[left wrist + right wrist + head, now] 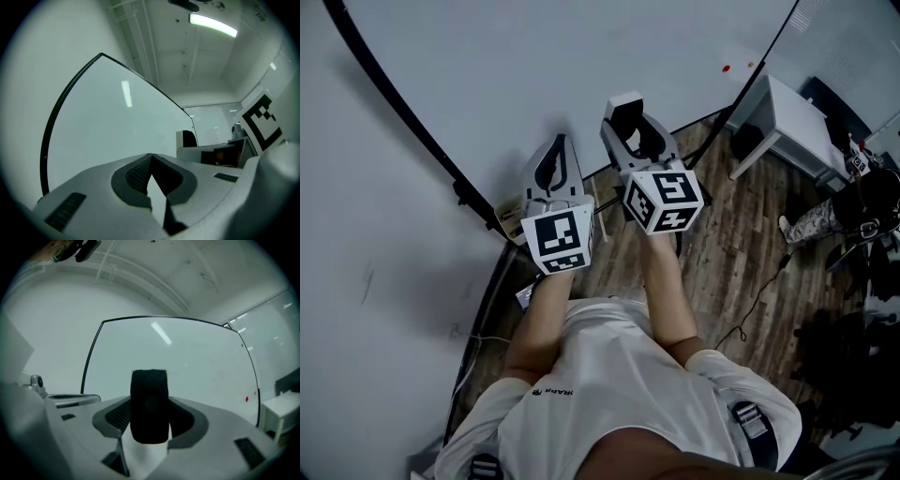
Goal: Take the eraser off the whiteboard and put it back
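Up close, the person's 2 forearms reach forward side by side, each ending in a marker cube. The left gripper (150, 161) has its jaws pressed together with nothing between them. It hangs just beside the right gripper (149, 420), whose jaws stand fairly wide and clamp the eraser (149, 399). The eraser sits upright in the pads and sticks out past the tips, off the whiteboard (187, 357) and near its surface; the head view cannot show whether it touches.

My judgement is that the return is the step in hand. Much of the eraser stands clear of the pads, so a knock against the board could twist it or work it loose. If it meets the board tilted, it may not seat and could drop when the jaws let go. The idle left gripper is close enough to bump the right one in a sideways move.

Ahead, the board is bare and broad, with plenty of room. Its black frame (403, 117) runs down to the left, and a red magnet (247, 399) sits far to the right. Beyond that stand a white table (792, 122) and loose cables (759, 300) on the wooden floor (722, 253), well apart from both grippers.
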A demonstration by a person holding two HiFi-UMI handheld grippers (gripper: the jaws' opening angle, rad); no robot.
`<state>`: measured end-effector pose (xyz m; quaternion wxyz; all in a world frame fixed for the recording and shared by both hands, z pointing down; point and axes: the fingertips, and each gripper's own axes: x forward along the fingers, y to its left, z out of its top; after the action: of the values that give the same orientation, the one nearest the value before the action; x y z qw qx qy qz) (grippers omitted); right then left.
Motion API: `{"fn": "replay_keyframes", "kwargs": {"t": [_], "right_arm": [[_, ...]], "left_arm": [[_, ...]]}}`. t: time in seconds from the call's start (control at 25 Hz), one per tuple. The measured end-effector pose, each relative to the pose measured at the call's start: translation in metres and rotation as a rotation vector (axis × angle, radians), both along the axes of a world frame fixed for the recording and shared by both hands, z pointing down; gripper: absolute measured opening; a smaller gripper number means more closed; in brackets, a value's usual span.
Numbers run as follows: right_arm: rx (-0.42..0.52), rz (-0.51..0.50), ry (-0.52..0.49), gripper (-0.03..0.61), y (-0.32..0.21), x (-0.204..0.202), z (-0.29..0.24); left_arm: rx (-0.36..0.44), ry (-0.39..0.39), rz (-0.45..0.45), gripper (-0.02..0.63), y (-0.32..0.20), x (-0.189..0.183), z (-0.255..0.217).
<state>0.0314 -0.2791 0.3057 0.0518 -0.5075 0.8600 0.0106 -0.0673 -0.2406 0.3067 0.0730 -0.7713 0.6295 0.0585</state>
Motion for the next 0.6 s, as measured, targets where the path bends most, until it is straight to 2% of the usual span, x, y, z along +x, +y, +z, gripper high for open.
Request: {"fn": "replay_keyframes", "kwargs": {"t": [0.6], "right_arm": [[-0.031,-0.031,0.014,0.235,-0.024,-0.013,0.001]], "left_arm": [[-0.012,0.002,-0.018,0.002,-0.008,-0.006,0.006]]}}
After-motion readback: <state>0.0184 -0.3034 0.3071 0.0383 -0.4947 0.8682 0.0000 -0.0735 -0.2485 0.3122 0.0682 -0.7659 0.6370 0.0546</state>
